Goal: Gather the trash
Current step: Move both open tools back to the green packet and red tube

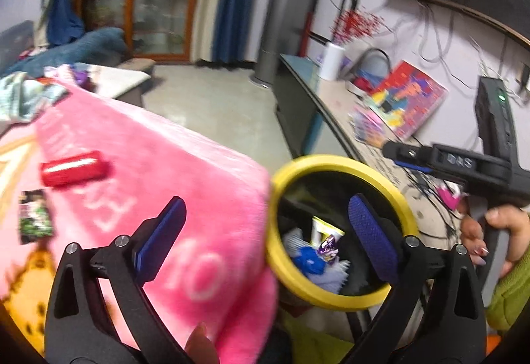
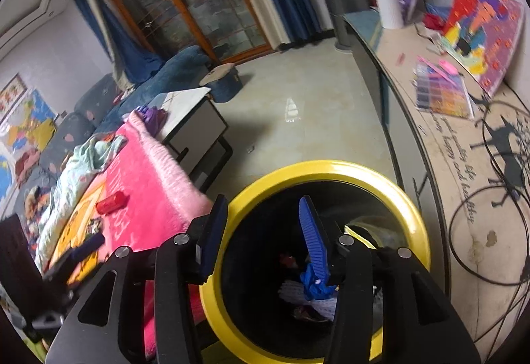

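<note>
my yellow-rimmed bin [image 1: 334, 161] stands upright and open-topped, just beside the corner of the pink blanket [image 1: 159, 165]. inside it, at the bottom, lie a blue crumpled wrapper [image 1: 309, 261], a small purple packet [image 1: 328, 248], a pale tube-like piece [image 1: 319, 228] and some white scraps. on the pink blanket, well apart from the bin, a red wrapper [image 1: 74, 168] lies flat, and nearer its edge a dark green-printed packet [image 1: 34, 216] lies flat too
</note>
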The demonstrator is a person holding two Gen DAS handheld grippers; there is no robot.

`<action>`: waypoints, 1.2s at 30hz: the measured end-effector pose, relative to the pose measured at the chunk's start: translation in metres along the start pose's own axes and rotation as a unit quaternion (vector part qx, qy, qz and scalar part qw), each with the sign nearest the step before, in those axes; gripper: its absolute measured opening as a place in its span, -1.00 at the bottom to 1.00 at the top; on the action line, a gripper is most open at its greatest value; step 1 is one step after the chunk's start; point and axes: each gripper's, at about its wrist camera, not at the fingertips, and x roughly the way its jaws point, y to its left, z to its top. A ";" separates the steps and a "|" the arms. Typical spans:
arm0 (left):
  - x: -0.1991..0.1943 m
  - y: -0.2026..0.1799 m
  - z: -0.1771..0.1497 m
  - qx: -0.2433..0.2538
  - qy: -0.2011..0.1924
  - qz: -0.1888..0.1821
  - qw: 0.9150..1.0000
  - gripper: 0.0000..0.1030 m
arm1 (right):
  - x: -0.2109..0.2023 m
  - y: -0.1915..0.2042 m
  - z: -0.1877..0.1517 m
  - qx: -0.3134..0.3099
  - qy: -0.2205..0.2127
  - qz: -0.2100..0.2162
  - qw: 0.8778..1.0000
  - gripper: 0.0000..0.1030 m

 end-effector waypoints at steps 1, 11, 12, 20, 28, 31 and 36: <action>-0.004 0.005 0.000 -0.003 -0.005 0.009 1.000 0.75 | 0.000 0.007 0.000 -0.008 -0.001 0.005 1.000 -0.13; -0.037 0.058 0.005 -0.043 -0.047 0.081 0.995 0.78 | 0.010 0.081 0.001 -0.092 -0.001 0.051 0.994 -0.03; -0.040 0.062 0.005 -0.046 -0.049 0.084 0.994 0.78 | 0.011 0.085 0.002 -0.097 0.000 0.053 0.994 -0.03; -0.061 0.100 0.002 -0.076 -0.063 0.128 0.987 0.78 | 0.029 0.125 0.001 -0.150 0.010 0.070 0.986 -0.02; -0.072 0.136 -0.004 -0.111 -0.061 0.158 0.979 0.78 | 0.050 0.161 -0.002 -0.191 0.016 0.077 0.978 0.19; -0.074 0.156 -0.009 -0.134 -0.052 0.170 0.975 0.78 | 0.062 0.179 -0.001 -0.219 0.016 0.082 0.972 0.25; -0.069 0.185 -0.021 -0.180 -0.025 0.167 0.969 0.77 | 0.093 0.209 -0.001 -0.278 0.032 0.078 0.957 0.25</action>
